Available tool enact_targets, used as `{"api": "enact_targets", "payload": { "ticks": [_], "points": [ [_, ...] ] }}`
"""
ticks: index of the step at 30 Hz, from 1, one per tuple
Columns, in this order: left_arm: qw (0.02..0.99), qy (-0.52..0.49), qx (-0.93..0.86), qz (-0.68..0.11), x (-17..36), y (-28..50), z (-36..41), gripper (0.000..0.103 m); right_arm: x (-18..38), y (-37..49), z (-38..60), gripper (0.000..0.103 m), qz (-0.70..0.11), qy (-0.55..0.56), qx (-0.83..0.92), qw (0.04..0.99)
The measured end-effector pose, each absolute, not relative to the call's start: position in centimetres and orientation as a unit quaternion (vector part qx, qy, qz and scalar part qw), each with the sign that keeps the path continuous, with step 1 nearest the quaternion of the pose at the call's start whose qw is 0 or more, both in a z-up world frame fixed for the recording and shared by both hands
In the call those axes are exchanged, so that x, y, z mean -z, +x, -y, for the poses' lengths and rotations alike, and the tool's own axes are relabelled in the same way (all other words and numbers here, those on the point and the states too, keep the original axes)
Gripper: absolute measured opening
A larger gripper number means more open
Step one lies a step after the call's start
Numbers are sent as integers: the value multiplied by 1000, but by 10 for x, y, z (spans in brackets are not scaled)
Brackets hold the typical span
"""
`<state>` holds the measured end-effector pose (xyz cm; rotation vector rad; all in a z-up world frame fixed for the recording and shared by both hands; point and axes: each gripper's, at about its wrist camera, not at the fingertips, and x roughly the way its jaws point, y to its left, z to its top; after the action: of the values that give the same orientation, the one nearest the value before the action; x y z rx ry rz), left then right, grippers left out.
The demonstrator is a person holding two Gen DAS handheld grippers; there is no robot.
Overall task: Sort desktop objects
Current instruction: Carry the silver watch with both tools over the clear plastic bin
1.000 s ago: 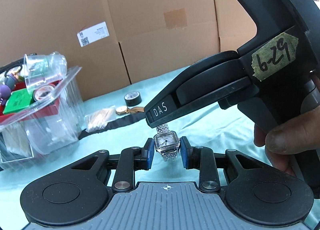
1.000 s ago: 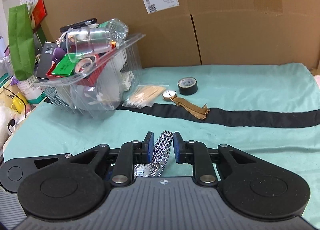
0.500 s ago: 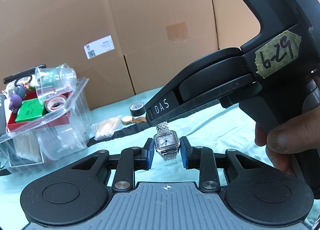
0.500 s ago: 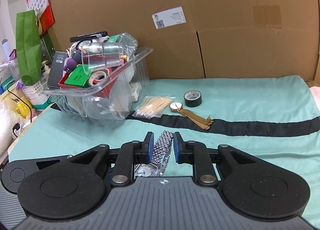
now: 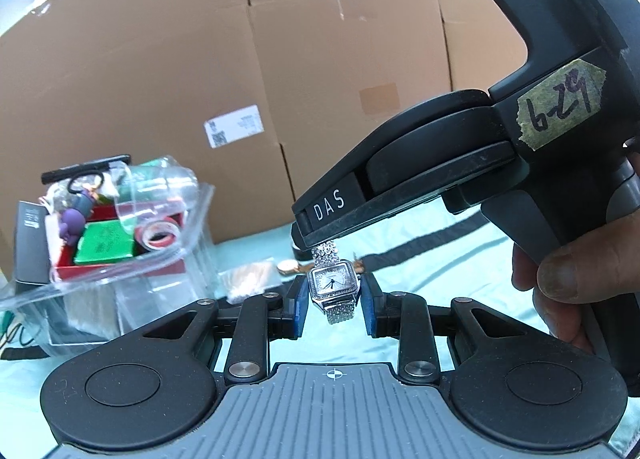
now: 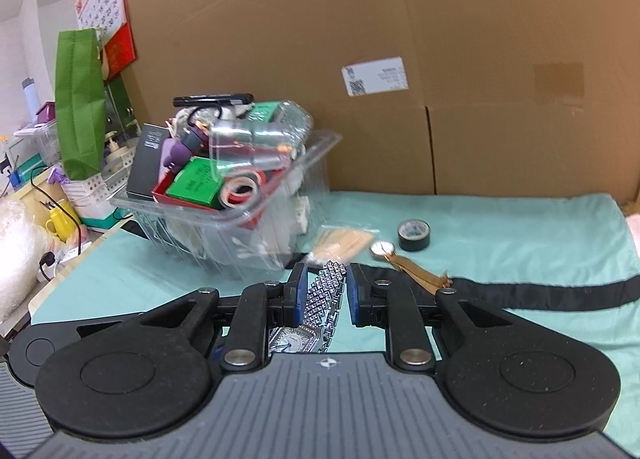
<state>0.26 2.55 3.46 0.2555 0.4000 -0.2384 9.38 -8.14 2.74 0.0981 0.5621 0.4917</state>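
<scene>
Mid-sort, a silver watch hangs above the counter; right gripper fingers clamp its band, left gripper fingers bracket its face, slightly apart; next, probably the full clear bin at the counter's left edge.

We see bright, even light. The clear plastic bin looks blurry in both views. Straight lines on the cardboard boxes bend near the edges. Corners go dark.

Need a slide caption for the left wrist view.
Silver watch dangles by its band from the right gripper, between the left gripper's blue pads.
</scene>
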Motion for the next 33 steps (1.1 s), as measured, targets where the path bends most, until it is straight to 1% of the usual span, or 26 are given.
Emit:
{"api": "enact_targets", "payload": {
  "ticks": [13,30,33],
  "points": [
    [977,106,76,-167,-63,1,-72,25,-61,99,31,23,-243,16,-277,930],
    [986,83,8,-141,-95,32,-144,25,-98,130,-43,21,-210,-3,-334,919],
    [987,81,-4,-137,-101,42,-155,25,-102,140,-55,16,-209,-4,-342,916]
  ]
}}
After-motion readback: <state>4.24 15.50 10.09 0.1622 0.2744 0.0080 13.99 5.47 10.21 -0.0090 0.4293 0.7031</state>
